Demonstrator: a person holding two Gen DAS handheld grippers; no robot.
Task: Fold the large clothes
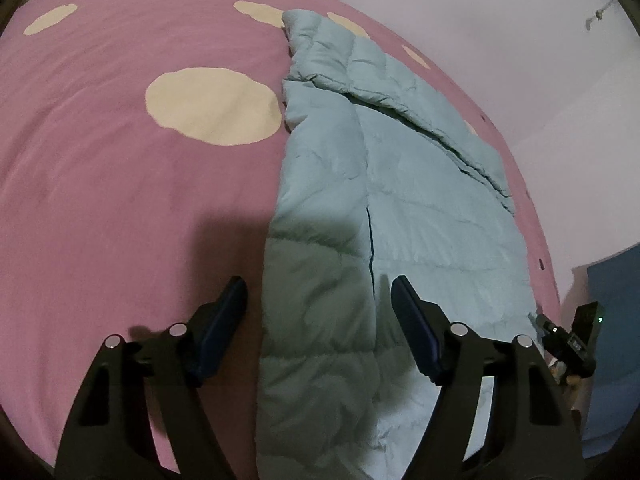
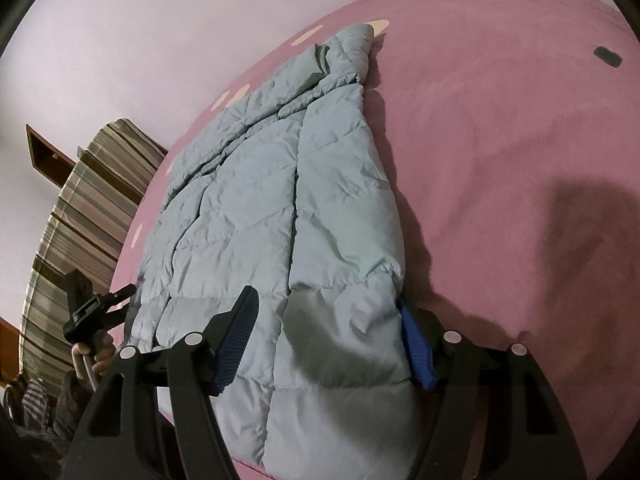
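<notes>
The near hem of the pale blue puffer jacket is running out of your view under both tools, and its far collar end is lying bunched, so the sleeves are hard to make out. It is lying lengthwise on the pink bed cover with cream spots. Your left hand-held gripper is standing wide open over the jacket's edge, gripping nothing. Your right hand-held gripper is straddling the jacket's other edge; whether its pads are pressing, I cannot tell. A striped curtain is hanging beyond.
</notes>
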